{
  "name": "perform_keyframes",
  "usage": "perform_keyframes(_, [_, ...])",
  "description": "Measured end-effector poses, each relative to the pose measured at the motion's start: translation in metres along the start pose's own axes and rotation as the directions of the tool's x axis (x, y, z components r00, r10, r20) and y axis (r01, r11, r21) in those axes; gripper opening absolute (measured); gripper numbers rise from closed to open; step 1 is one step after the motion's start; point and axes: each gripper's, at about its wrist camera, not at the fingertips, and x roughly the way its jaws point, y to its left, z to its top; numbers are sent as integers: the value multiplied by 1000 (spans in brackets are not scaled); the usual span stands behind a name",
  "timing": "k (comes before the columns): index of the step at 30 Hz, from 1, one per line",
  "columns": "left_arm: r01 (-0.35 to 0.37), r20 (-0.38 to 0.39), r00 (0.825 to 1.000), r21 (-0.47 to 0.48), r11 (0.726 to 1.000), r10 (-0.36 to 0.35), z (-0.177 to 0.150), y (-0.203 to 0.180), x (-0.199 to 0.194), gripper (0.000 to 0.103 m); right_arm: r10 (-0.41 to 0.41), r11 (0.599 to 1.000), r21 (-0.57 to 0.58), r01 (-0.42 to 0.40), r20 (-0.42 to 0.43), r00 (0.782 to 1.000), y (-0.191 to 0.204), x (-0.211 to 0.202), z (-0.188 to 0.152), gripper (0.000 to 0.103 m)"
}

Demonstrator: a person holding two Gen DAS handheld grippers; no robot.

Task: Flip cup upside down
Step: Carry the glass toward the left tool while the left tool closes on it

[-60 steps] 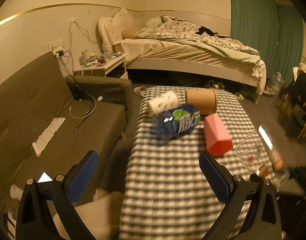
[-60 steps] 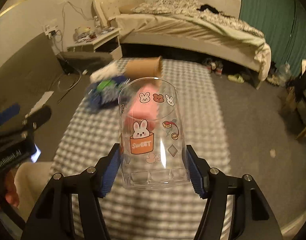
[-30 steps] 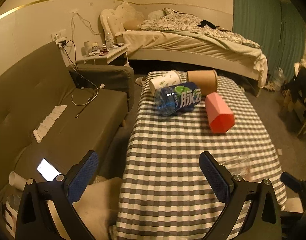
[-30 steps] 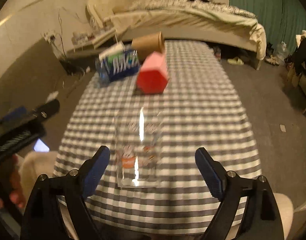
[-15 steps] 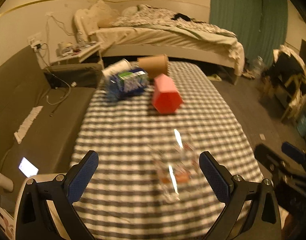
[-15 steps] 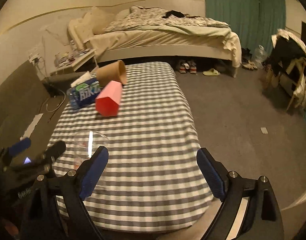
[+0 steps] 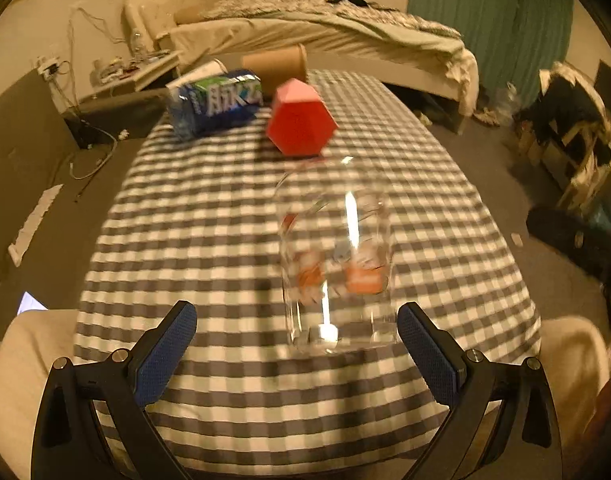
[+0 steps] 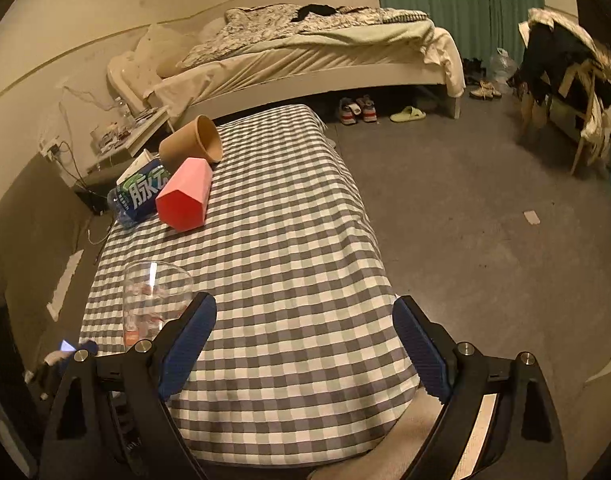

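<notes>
A clear glass cup (image 7: pixel 337 256) with cartoon prints stands on the checkered table (image 7: pixel 193 216), rim up as far as I can tell. My left gripper (image 7: pixel 297 348) is open and empty, with the cup just ahead between the fingers, slightly to the right. The cup also shows at the left of the right wrist view (image 8: pixel 155 300). My right gripper (image 8: pixel 303 344) is open and empty over the table's near right part, to the right of the cup.
A red hexagonal cup (image 7: pixel 299 122), a blue bottle (image 7: pixel 215 102) and a brown paper cup (image 7: pixel 275 66) lie at the table's far end. A sofa (image 7: pixel 21 168) stands left, a bed (image 8: pixel 305 60) behind, bare floor (image 8: pixel 485 220) right.
My right gripper let go of the glass cup on the table and drew away to the right. My left gripper swung right and closed in on the cup.
</notes>
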Motion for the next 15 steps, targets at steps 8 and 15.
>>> perform_keyframes(8, [46, -25, 999, 9, 999, -46, 2, -6, 19, 100, 15, 998, 69, -13, -34, 999, -14, 13, 2, 90])
perform_keyframes(15, [111, -54, 993, 57, 992, -108, 4, -16, 25, 59, 12, 997, 75, -8, -53, 999, -15, 19, 3, 90])
